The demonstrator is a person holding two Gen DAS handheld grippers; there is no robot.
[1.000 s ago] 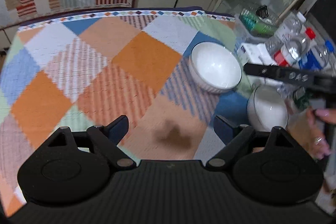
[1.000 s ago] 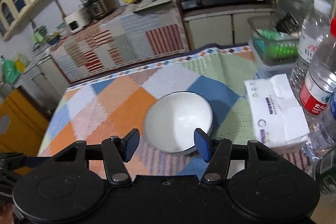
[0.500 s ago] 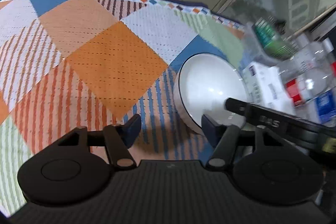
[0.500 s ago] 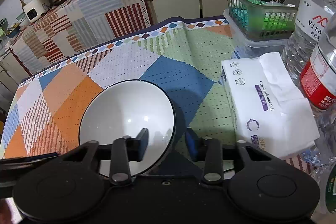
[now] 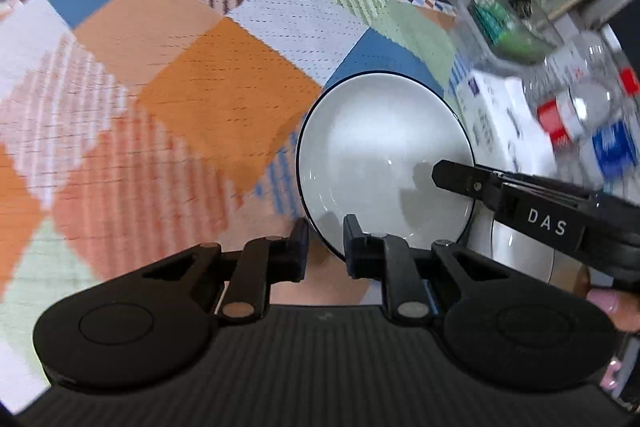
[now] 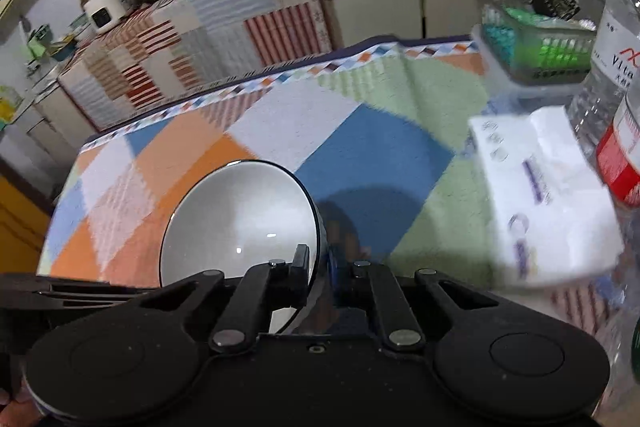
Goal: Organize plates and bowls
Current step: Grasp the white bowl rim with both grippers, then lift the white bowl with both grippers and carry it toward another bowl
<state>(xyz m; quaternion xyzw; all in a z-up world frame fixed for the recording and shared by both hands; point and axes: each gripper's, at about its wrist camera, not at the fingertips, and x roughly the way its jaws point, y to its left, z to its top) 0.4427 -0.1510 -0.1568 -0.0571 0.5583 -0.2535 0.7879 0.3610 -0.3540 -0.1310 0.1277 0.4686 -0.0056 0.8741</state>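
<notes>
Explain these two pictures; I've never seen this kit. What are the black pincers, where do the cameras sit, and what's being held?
No robot here: a person holds a black two-finger gripper in each hand, each carrying a wide-angle camera looking along its fingers. One picture comes from the left gripper, the other from the right gripper. On the colourful checked tablecloth are a white dark-rimmed ceramic bowl, a second white bowl, a white tissue pack and clear plastic water bottles. The right gripper is shut on the first bowl's rim; the left's jaws are closing around its near rim.
</notes>
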